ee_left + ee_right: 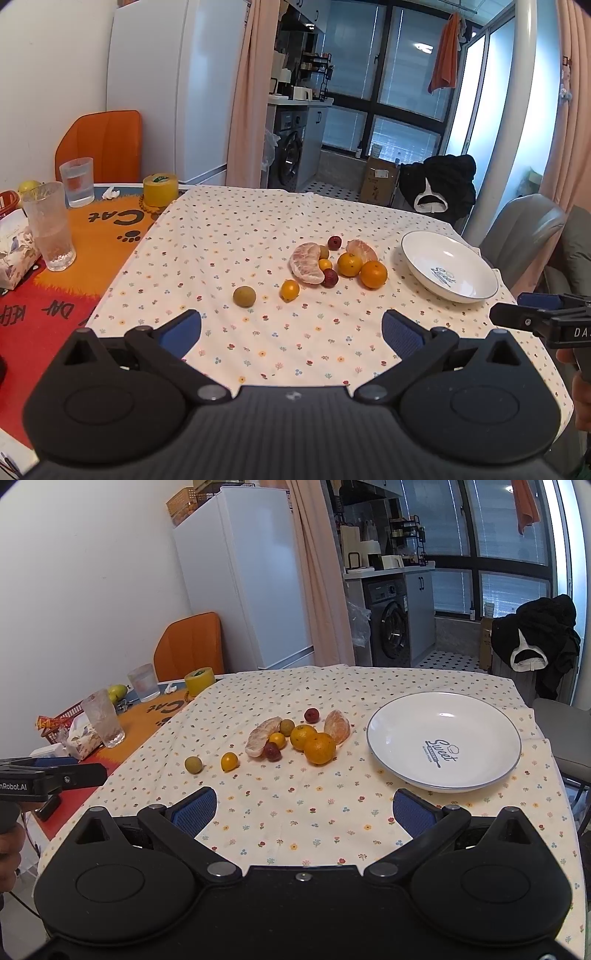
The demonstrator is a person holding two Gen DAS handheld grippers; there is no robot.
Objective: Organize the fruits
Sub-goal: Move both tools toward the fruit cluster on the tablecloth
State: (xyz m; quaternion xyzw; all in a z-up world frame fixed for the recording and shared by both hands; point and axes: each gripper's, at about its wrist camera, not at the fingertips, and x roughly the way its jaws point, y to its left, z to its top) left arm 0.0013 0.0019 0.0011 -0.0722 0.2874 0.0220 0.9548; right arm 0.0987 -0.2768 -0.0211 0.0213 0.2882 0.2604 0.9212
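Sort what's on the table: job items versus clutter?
Job: oranges, peeled segments, small yellow fruits, red fruits, green fruits, empty plate.

Clutter: glasses, tape roll, pear, tissue pack.

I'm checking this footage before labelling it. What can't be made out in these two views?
- Small print under "Sweet" in the white bowl: too small, both views.
- Yellow-green fruit at the table's far left: partly hidden by the tall glass in the left wrist view.
- Right gripper: cut off by the left wrist view's edge.
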